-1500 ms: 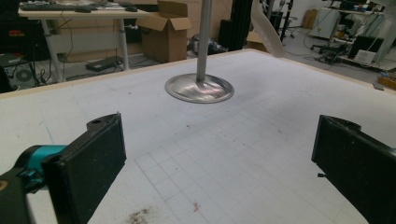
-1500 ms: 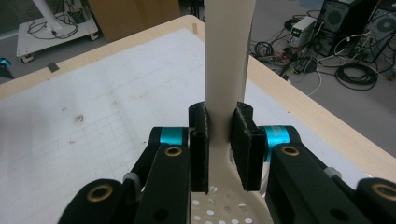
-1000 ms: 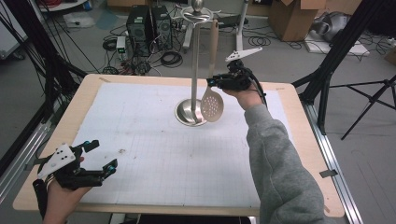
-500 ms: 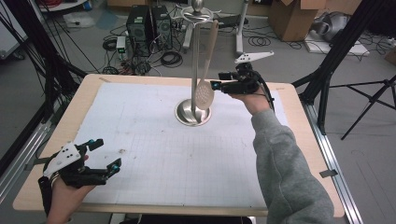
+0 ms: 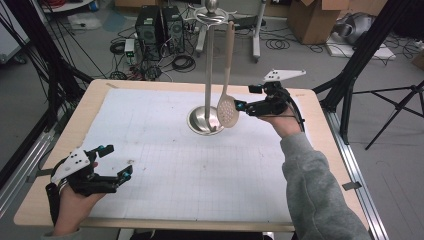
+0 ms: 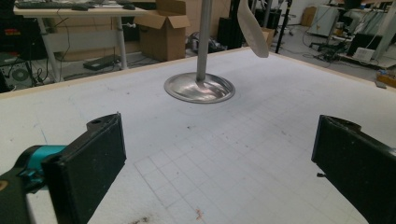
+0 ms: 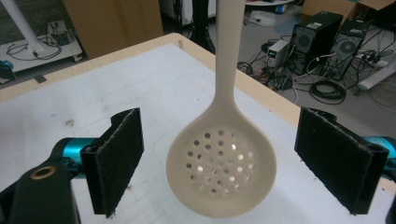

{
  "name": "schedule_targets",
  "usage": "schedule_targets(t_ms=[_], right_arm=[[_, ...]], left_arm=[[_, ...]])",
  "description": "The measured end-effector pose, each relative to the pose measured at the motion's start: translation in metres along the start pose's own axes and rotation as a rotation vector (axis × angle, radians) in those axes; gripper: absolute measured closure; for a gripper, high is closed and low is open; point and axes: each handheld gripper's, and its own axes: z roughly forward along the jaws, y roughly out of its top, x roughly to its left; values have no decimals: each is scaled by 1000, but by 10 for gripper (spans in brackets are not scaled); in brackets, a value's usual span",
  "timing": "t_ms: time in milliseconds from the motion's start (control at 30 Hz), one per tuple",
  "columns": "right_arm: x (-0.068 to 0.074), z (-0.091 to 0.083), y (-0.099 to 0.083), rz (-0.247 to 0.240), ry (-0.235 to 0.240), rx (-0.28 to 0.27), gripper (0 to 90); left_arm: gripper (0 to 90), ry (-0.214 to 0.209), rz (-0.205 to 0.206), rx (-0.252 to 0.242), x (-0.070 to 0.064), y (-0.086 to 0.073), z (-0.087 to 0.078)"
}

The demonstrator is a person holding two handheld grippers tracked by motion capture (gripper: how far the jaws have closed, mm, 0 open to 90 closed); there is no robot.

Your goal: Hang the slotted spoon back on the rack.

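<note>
Surface: white gridded table mat [image 5: 200, 170]
Spoon: beige perforated plastic skimmer [image 7: 223, 175] hanging between right gripper [image 7: 224, 163] jaws, untouched
Right jaws: wide apart
Left gripper [image 5: 114, 161]: jaws wide, nothing held

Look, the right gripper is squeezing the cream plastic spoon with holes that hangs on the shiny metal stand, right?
Not squeezing. In the right gripper view the right gripper is open, jaws apart either side of the cream plastic spoon with holes, which hangs on the shiny metal stand.

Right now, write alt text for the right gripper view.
A beige slotted spoon hangs between the open right tongs, touching neither black pad. Below lies the white gridded table; computer towers and cables sit on the floor behind.
</note>
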Motion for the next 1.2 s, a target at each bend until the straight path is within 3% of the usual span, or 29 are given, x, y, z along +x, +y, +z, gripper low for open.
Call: schedule_targets(t_ms=[267, 633, 1200], right_arm=[[4, -13, -22, -18, -13, 7, 146], [17, -37, -49, -45, -29, -33, 146], [26, -76, -99, 19, -52, -115, 144]], left_arm=[[33, 1, -6, -3, 3, 1, 3], [33, -6, -5, 7, 4, 0, 10], [33, -17, -4, 14, 4, 0, 19]])
